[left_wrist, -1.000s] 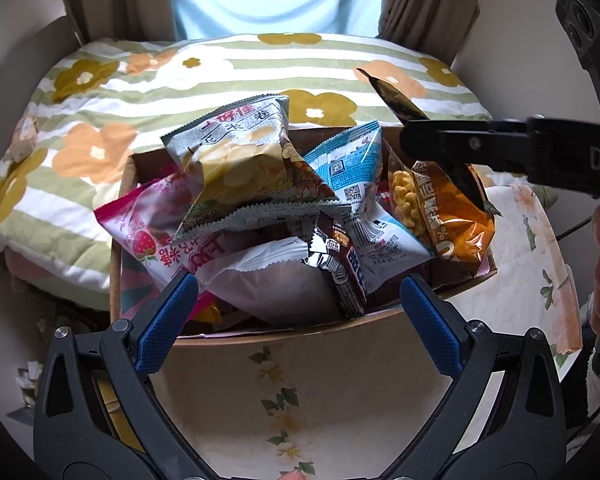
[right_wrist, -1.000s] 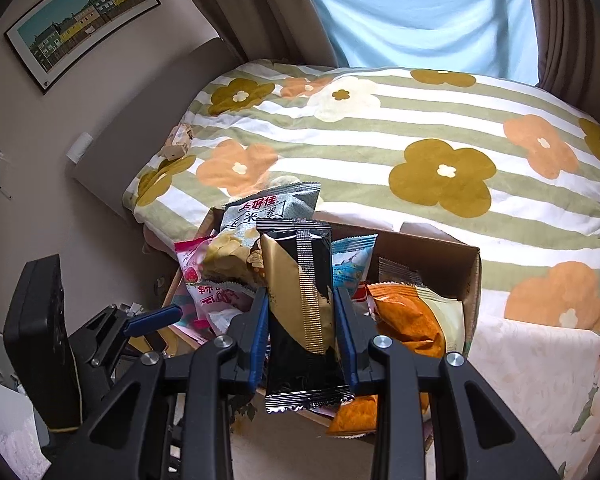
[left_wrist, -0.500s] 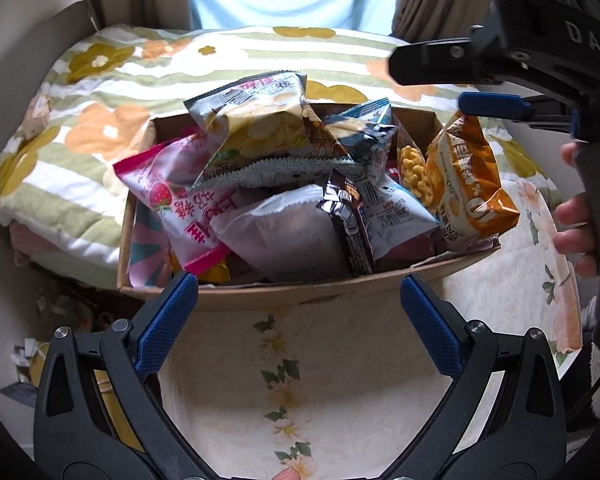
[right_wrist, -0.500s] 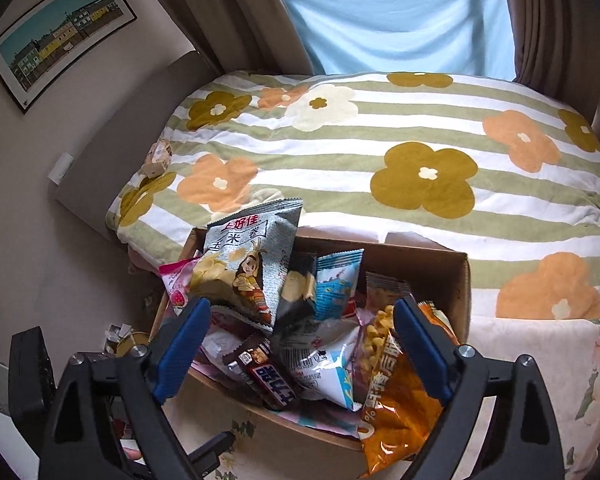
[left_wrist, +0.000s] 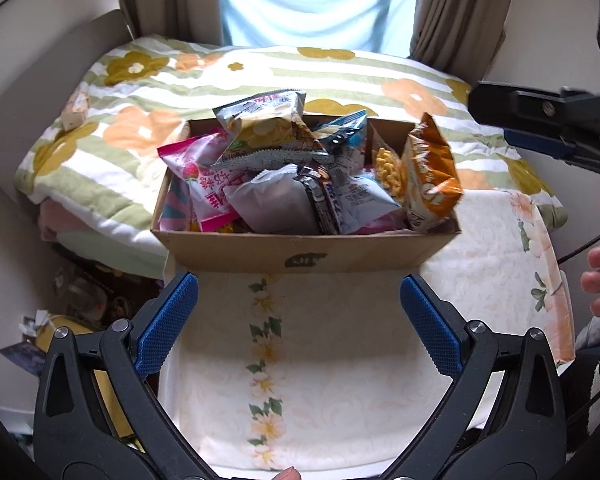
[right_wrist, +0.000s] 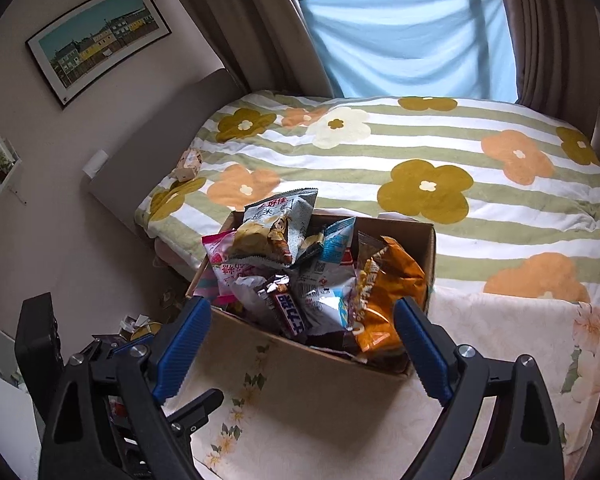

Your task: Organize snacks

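Note:
A cardboard box (left_wrist: 300, 254) (right_wrist: 260, 350) stands on a floral cloth, piled full of snack bags: a grey chip bag (left_wrist: 266, 126) (right_wrist: 278, 226) on top, a pink strawberry bag (left_wrist: 204, 178), a white bag (left_wrist: 272, 200), a dark chocolate bar (left_wrist: 324, 200) (right_wrist: 290, 310), a blue-white bag (right_wrist: 326, 280) and an orange bag (left_wrist: 430, 176) (right_wrist: 388, 300) at the right. My left gripper (left_wrist: 298, 322) is open and empty, short of the box front. My right gripper (right_wrist: 302, 344) is open and empty above the box's near side; it also shows in the left wrist view (left_wrist: 540, 128).
The table's floral cloth (left_wrist: 308, 360) (right_wrist: 308, 412) spreads in front of the box. Behind it lies a bed with a striped flower blanket (left_wrist: 148, 92) (right_wrist: 440, 160). Clutter lies on the floor at the left (left_wrist: 60, 320). Curtains and a window are at the back.
My right gripper was shut on a black-and-gold snack packet over the box; it opened and let the packet drop among the bags. Both grippers have since drawn back from the box.

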The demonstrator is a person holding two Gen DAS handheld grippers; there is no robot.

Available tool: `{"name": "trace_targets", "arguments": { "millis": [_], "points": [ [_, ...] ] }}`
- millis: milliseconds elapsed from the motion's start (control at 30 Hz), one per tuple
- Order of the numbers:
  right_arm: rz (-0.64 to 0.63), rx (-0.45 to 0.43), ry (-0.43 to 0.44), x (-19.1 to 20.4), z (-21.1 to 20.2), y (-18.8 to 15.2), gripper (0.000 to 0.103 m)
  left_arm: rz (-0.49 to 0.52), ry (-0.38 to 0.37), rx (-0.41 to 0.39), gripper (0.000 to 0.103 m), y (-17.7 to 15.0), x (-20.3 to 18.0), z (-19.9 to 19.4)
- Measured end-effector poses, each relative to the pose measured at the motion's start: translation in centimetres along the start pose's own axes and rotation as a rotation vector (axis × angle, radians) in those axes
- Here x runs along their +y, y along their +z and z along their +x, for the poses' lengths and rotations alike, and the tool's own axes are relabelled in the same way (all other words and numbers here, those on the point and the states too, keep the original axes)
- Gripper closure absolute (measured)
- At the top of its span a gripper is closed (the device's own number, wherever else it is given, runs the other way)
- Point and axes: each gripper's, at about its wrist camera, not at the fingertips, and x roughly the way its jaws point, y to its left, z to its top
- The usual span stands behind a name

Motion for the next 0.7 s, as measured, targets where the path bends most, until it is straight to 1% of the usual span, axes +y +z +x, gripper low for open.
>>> {"name": "trace_targets", "arguments": {
  "millis": [200, 333, 433, 533, 700],
  "points": [
    [-0.001, -0.041, -0.036, -0.7, -6.3, -4.3, 0.012, -0.021, -0.006, -0.039, 0.002, -3.2, -2.7, -4.6],
    [0.006, -0.095, -0.095, -1.2, -11.0, -7.3, 0.012, -0.024, -0.010, -0.080, 0.002, -5.4, -4.4, -7.9],
    [0.012, -0.132, -0.147, -1.6, -14.2, -9.3, 0.012, -0.020, 0.001, -0.128, 0.002, -6.9, -5.7, -10.7],
    [-0.007, -0.170, -0.220, -1.6, -17.0, -11.3, 0.012, -0.018, 0.000, -0.188, 0.002, -8.0, -6.8, -13.4],
    [-0.010, -0.240, -0.319, -1.1, -20.4, -13.8, 0.012, -0.022, -0.012, -0.285, 0.001, -9.2, -8.1, -17.3]
  ]
}}
